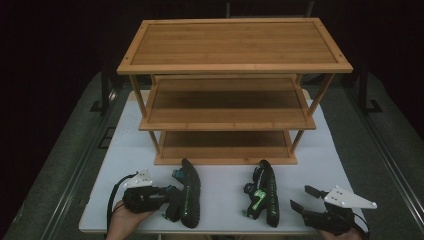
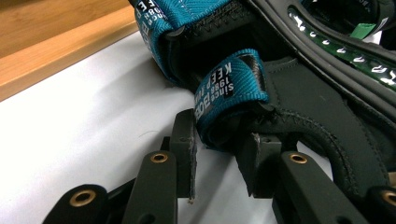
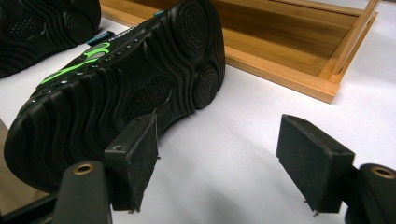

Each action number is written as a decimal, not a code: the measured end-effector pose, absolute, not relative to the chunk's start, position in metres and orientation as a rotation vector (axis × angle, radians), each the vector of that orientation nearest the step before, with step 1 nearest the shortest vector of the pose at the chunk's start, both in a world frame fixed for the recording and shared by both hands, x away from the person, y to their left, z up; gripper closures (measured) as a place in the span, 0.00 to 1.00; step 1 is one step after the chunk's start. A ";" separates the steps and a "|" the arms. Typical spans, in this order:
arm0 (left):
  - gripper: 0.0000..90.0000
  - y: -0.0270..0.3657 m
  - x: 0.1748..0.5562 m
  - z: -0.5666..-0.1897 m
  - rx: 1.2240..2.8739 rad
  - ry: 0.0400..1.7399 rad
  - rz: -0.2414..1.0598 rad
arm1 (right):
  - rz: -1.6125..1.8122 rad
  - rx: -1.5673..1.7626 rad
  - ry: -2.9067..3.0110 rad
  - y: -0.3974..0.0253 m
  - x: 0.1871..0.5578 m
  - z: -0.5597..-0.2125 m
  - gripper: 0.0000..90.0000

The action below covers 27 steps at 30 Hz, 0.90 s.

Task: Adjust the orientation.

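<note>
2 black sandals lie on the white surface point(image 1: 220, 190), right in front of the wooden rack point(image 1: 235, 65) with its 3 shelves. The left sandal point(image 1: 189, 197) lies on its side, sole facing right in the high view, teal straps turned toward the left hand-held gripper point(image 1: 167, 197). That gripper sits right up against it, and in the left gripper view a teal strap point(image 2: 231, 91) lies between the jaw pads point(image 2: 183, 135). The jaws stand a narrow gap apart around the strap's lower end; whether they pinch it yet, I cannot tell. The person's left hand point(image 1: 125, 220) holds the gripper at the near edge of the surface.

Over on the other side, the right sandal point(image 1: 265, 197) also lies on its side, green markings showing. The right hand-held gripper point(image 1: 302, 197) is just beside it, jaws wide apart, holding nothing. In the right gripper view the ribbed sole point(image 3: 116, 93) lies just beyond the left-hand pad point(image 3: 135, 154), while the other pad stands over bare surface.
</note>
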<state>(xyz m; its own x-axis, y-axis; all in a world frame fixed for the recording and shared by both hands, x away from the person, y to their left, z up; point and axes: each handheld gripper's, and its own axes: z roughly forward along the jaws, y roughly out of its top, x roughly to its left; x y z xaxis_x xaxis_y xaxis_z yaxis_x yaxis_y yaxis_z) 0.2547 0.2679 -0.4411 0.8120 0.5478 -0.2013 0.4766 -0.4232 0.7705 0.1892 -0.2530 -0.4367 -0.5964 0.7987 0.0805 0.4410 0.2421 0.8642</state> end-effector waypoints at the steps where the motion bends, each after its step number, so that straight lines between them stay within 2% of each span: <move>1: 0.76 0.268 0.255 -0.441 2.090 0.754 0.100 | 1.299 1.139 2.144 -0.253 0.189 -0.437 0.32; 27: 0.72 0.244 0.257 -0.417 2.025 0.687 0.112 | 1.306 1.134 2.138 -0.253 0.188 -0.436 0.32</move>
